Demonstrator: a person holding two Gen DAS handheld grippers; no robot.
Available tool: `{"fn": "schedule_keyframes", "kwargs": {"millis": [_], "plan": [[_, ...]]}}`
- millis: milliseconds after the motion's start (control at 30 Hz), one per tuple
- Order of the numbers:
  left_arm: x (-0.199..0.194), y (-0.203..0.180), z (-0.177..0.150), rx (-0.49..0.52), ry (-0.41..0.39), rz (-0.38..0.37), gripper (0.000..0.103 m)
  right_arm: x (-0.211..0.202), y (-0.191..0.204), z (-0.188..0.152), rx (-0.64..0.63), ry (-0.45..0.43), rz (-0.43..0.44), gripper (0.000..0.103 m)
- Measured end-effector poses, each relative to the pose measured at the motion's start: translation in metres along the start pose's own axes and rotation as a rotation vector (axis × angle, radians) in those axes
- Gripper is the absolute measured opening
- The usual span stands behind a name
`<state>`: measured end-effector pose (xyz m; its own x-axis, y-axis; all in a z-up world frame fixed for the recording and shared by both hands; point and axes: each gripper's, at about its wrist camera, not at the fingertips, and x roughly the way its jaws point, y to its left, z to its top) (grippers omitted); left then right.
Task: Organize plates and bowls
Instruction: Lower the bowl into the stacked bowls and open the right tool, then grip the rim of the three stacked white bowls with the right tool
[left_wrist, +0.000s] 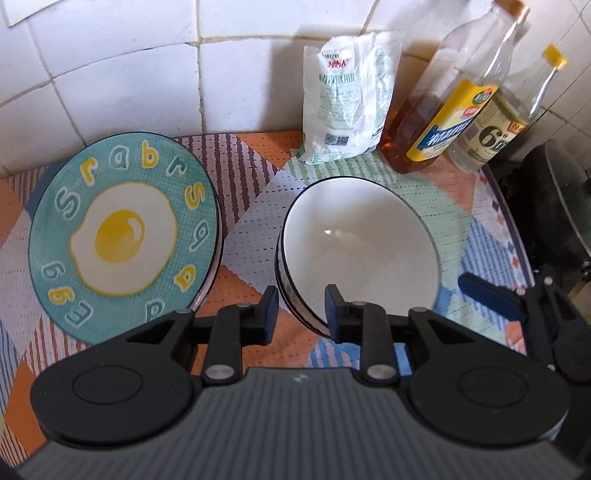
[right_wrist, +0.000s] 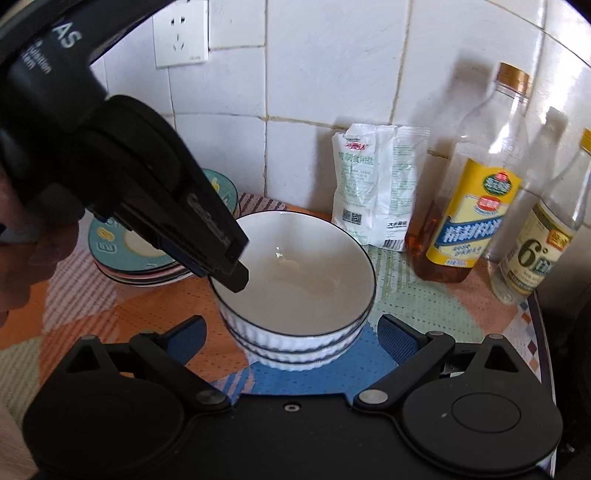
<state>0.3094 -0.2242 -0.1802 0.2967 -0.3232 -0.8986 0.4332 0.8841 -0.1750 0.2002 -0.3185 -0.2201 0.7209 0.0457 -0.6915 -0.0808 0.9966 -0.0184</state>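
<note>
Our left gripper (left_wrist: 301, 308) has a ribbed grey plastic body flanked by two round black discs, with black linkage bars pinned by silver rivets. Its black fingers (left_wrist: 269, 314) carry dark blue pads. Our right gripper (right_wrist: 291, 334) is black-bodied with the same discs, rivets and blue-padded fingers (right_wrist: 188, 338). White lettering marks the left gripper's black housing above its fingers.
</note>
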Motion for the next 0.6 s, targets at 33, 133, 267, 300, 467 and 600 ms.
{"fn": "schedule_keyframes", "kwargs": {"millis": [33,133,267,300,467,600], "plan": [[-0.004,-0.001,-0.002,-0.012,-0.003,-0.007,0.027,-0.004,-0.001,-0.002,0.013,-0.004,0.005,0.1],[-0.017,-0.002,-0.009,-0.036,-0.014,-0.027,0.028,-0.017,-0.005,-0.008,0.053,-0.014,0.029,0.1],[-0.031,-0.005,-0.017,-0.059,-0.036,-0.039,0.029,-0.033,-0.01,-0.016,0.085,-0.038,0.063,0.1],[-0.034,-0.006,-0.02,-0.065,-0.039,-0.038,0.029,-0.037,-0.011,-0.018,0.089,-0.045,0.071,0.1],[-0.045,-0.011,-0.034,-0.085,-0.047,-0.044,0.029,-0.049,-0.014,-0.028,0.077,-0.056,0.088,0.1],[-0.049,-0.017,-0.049,-0.073,-0.053,-0.016,0.029,-0.055,-0.015,-0.036,0.063,-0.057,0.094,0.1]]}}
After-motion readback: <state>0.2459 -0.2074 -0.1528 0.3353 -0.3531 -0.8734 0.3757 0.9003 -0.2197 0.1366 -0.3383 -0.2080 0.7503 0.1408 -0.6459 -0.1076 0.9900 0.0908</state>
